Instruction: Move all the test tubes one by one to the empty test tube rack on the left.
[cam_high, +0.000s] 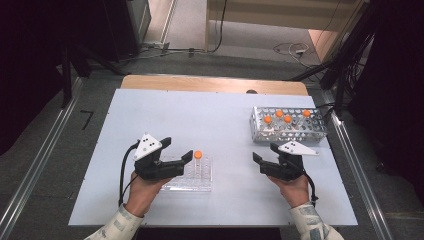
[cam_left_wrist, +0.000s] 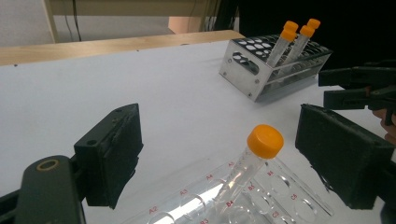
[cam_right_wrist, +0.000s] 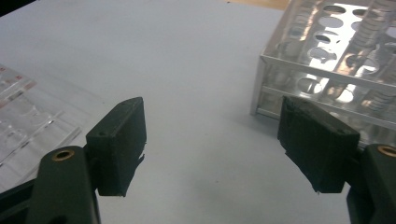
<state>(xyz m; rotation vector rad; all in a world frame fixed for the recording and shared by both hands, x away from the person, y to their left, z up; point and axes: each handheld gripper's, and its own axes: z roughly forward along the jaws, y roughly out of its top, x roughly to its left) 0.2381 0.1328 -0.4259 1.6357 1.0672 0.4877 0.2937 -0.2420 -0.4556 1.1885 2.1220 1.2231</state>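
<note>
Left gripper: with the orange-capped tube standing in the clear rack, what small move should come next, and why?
Probably draw the left gripper back from the clear rack. Its fingers stand open on either side of the orange-capped tube without touching it, and the tube leans in a rack hole, so it looks delivered. The right gripper, also open, sits near the metal rack holding more tubes.

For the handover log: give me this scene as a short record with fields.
work: moving capped tubes between racks
clear rack: near the left gripper, holds one orange-capped tube, leaning
metal rack: far right of the table, holds four orange-capped tubes
left gripper: open, jaws either side of the tube in the clear rack, pads not touching it
right gripper: open, nothing between its jaws, pointed toward the metal rack
</note>
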